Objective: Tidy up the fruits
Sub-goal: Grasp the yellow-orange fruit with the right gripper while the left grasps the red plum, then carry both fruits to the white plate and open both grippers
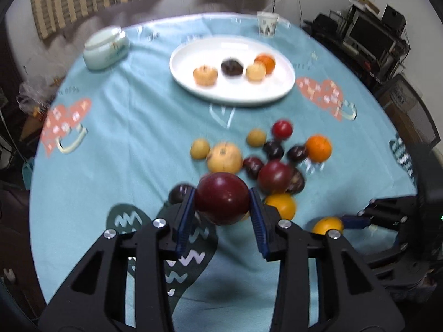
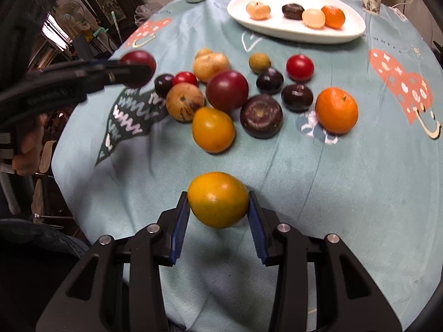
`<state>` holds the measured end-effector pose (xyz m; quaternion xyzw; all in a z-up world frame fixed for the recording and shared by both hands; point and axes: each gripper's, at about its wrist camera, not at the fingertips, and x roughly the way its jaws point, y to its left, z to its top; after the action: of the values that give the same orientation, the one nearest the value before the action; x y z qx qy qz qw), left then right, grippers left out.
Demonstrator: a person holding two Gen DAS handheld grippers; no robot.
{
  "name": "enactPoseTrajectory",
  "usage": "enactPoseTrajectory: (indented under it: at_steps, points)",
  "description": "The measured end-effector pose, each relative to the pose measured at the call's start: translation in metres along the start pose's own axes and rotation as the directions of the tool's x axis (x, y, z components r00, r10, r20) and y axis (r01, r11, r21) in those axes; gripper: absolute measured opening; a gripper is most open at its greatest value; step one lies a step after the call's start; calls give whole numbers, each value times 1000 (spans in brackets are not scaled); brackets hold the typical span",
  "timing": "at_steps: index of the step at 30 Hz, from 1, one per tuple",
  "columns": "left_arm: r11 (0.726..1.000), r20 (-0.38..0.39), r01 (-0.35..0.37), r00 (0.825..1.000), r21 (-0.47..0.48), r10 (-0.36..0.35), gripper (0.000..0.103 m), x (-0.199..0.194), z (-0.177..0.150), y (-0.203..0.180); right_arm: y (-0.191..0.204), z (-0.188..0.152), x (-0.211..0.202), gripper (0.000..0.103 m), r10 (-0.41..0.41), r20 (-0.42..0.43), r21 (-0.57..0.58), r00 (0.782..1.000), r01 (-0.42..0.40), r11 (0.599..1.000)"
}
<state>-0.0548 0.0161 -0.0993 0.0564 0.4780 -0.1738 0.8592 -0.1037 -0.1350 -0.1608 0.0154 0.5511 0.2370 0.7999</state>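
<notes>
My left hand-held gripper pinches a dark red plum, raised clear of the worktop. My right hand-held gripper pinches a yellow-orange fruit. Loose fruits cluster between both and the white plate, which holds four pieces.

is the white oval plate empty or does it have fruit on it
Not empty: the white oval plate holds four small fruits, one orange, one dark, two tan.
</notes>
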Motion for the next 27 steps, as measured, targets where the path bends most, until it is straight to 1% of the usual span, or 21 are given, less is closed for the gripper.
enactPoseTrajectory:
  at_steps: [2, 3, 6, 10, 14, 20, 24, 27]
  points:
    - [1000, 37, -25, 999, 15, 25, 39, -12, 8, -8, 0, 4, -8, 42, 19, 23, 7, 1000, -19, 1000]
    - [999, 48, -27, 998, 20, 26, 39, -17, 12, -11, 1, 5, -12, 42, 28, 35, 11, 999, -28, 1000]
    - [999, 67, -42, 997, 20, 41, 39, -26, 20, -17, 0, 11, -25, 42, 53, 70, 23, 996, -55, 998]
    - [998, 71, -50, 996, 42, 47, 39, -30, 28, -26, -1, 15, -38, 42, 80, 111, 42, 991, -85, 995]
    - [997, 69, -45, 997, 60, 41, 39, -30, 34, -35, -4, 15, -45, 42, 82, 133, 52, 988, -90, 995]
    - [997, 61, -29, 998, 77, 25, 39, -22, 39, -43, -12, 12, -45, 42, 82, 126, 70, 989, -91, 993]
    - [998, 45, -16, 999, 53, 14, 39, -12, 38, -38, -18, 10, -40, 42, 76, 101, 72, 992, -83, 994]
    - [1000, 24, -2, 1000, 30, 1, 39, -5, 31, -30, -22, 8, -35, 42, 76, 83, 78, 994, -83, 993]
